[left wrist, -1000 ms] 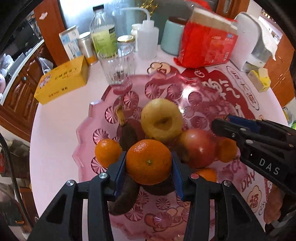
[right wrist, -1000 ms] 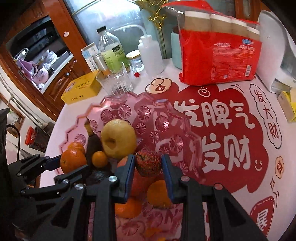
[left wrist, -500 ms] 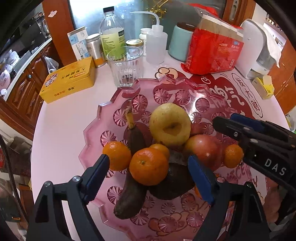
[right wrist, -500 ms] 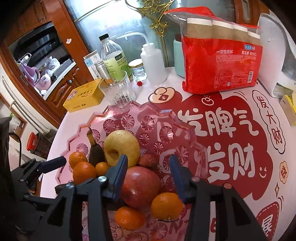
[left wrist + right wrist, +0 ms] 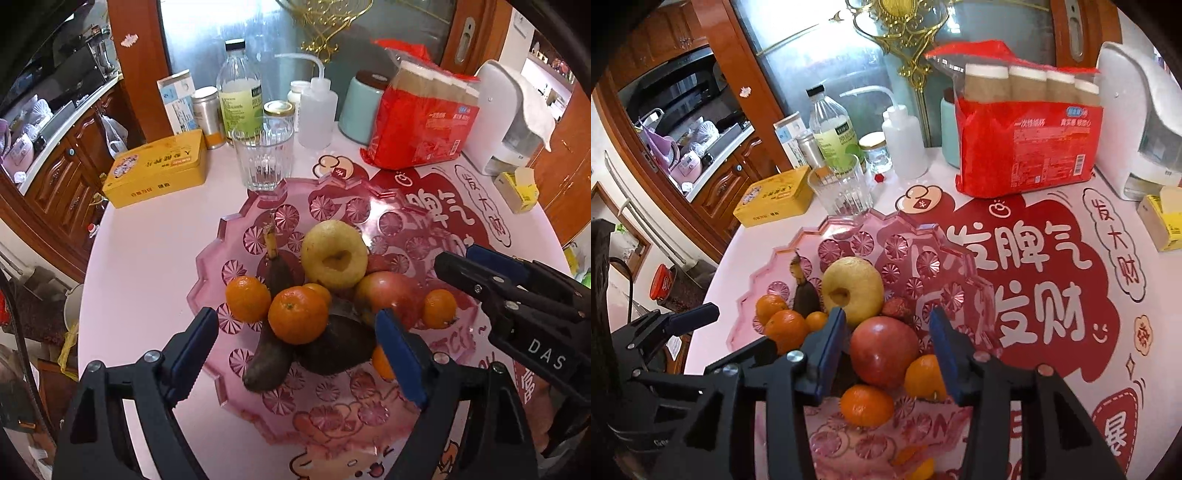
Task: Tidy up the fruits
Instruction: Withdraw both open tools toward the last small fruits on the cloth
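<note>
A pink cut-glass tray (image 5: 236,229) holds a pile of fruit: a yellow pear (image 5: 334,254), a red apple (image 5: 388,295), several mandarins (image 5: 297,314), a blackened banana (image 5: 269,354) and a dark avocado (image 5: 340,343). My left gripper (image 5: 295,321) hangs open above the front mandarin, with its blue pads well clear on both sides. My right gripper (image 5: 886,317) is open over the red apple (image 5: 884,350) without touching it. A small rough red fruit (image 5: 897,308) lies behind the apple. Each gripper shows at the edge of the other's view.
Behind the tray stand a ribbed glass (image 5: 264,158), a yellow tin (image 5: 155,170), a bottle (image 5: 240,96), a squeeze bottle (image 5: 317,110), a teal cup (image 5: 360,107) and a red pack of paper cups (image 5: 417,125). A white appliance (image 5: 506,118) sits at right.
The left jaws opened and let go of the mandarin, which now rests on the pile. The right jaws released the small red fruit. Both grippers rose and drew back.
</note>
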{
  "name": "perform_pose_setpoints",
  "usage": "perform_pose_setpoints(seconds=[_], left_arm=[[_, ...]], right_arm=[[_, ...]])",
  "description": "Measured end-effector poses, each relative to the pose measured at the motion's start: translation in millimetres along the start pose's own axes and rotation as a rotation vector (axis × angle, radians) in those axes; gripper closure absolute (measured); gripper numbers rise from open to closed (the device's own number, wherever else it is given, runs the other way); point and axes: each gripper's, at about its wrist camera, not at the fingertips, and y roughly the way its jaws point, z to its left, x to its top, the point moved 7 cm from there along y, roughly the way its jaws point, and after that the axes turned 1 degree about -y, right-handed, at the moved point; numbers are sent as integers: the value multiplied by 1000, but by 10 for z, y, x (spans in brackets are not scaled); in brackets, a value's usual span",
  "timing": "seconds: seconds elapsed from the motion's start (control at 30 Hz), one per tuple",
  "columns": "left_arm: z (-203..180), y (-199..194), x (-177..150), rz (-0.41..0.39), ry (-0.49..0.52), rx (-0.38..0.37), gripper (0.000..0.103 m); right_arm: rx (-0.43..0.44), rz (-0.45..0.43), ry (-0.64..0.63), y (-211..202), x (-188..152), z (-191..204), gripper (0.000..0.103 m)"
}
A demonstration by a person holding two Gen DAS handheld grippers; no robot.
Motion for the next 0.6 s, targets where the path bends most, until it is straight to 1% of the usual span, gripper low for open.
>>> perform_pose_setpoints(seconds=[0.23, 0.4, 0.6], left_arm=[[-77, -470, -98, -41, -13, -22, 17], [-145, -887, -233, -71, -31, -64, 17], [-236, -1364, -386, -119, -28, -99, 17]], right_arm=[[-7, -46, -2, -492, -54, 58, 55], [-25, -91, -4, -940, -138, 74, 56], [-54, -135, -14, -1486, -294, 113, 56]])
